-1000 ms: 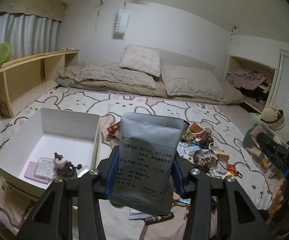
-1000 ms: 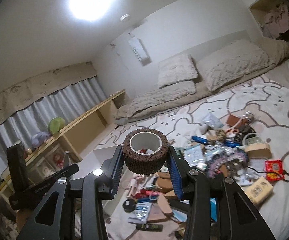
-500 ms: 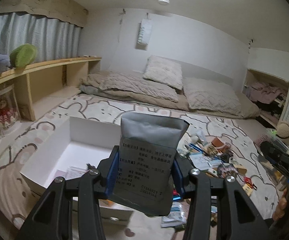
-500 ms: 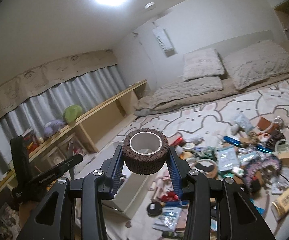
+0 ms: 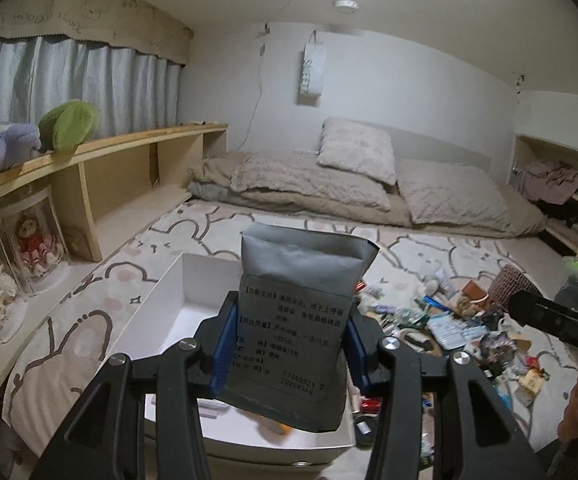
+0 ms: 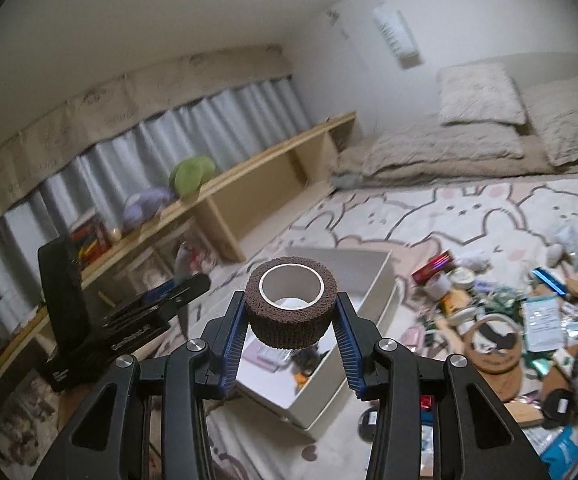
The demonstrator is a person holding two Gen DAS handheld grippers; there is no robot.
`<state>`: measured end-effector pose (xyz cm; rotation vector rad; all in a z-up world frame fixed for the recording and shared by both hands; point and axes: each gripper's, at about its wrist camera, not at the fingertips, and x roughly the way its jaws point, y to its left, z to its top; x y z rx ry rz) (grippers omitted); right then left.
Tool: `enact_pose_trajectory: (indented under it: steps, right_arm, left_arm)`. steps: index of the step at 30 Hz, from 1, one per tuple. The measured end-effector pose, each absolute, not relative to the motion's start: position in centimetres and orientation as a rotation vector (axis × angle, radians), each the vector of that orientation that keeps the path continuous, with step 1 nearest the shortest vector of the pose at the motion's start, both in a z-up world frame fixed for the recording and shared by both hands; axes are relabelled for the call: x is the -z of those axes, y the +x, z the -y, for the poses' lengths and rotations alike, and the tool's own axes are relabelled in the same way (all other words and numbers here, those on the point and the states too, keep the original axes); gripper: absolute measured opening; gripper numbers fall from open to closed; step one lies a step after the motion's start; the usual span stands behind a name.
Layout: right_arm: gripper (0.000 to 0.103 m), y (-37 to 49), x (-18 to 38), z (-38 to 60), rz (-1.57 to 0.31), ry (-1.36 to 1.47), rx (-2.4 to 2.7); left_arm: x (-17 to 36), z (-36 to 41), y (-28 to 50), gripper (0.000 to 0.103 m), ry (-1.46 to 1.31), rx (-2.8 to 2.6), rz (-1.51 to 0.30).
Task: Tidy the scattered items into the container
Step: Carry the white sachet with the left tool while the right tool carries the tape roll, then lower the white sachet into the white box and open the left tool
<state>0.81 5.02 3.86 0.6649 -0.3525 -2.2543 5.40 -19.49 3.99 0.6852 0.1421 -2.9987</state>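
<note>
Cream and rabbit-printed, spreading under everything: looking first at the bedding [image 5: 409, 248], with all of the job lying on it. Then taking in the white box [image 5: 209, 276], standing open-topped on the window side, a few small things already lying on its floor in the right wrist view, too blurred to name. Next, noting the heap of loose things [image 6: 509, 320] lying scattered beside the box on the far side from the window, with much left to clear.

Judging the step in hand: bringing two picked-up things to the box at once, neither yet let go.

Holding a grey pouch [image 5: 293, 320] upright in the left tongs [image 5: 289, 340], printed side facing the camera, blue pads pressing on both its edges, closed as far as the pouch allows; hanging the pouch over the near part of the box, clear of its walls.

Holding a brown roll of bandage [image 6: 291, 312] in the right tongs [image 6: 291, 332], hollow core facing up, pads closed on its two sides; hovering it above the near end of the box [image 6: 373, 280], the inside showing just beneath.

Looking ahead, probably calling for easing each load lower inside the walls, then spreading the pads to drop it flat. Minding the two tongs, close together over one opening, and the tall pouch, likely to tip against a wall.
</note>
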Motion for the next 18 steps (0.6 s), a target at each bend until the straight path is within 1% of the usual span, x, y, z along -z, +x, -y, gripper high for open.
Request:
enact_pose_trajectory:
  steps: [6, 18]
  right_arm:
    - [0.043, -0.6, -2.1, -1.2, 0.288, 0.762, 2.189]
    - [0.043, -3.3, 0.6, 4.4, 0.188, 0.891, 2.117]
  left_arm:
    - [-2.0, 22.9, 3.0, 0.047, 0.76, 2.938, -0.209]
    - [2.3, 27.0, -1.0, 0.047, 0.951, 2.861, -0.202]
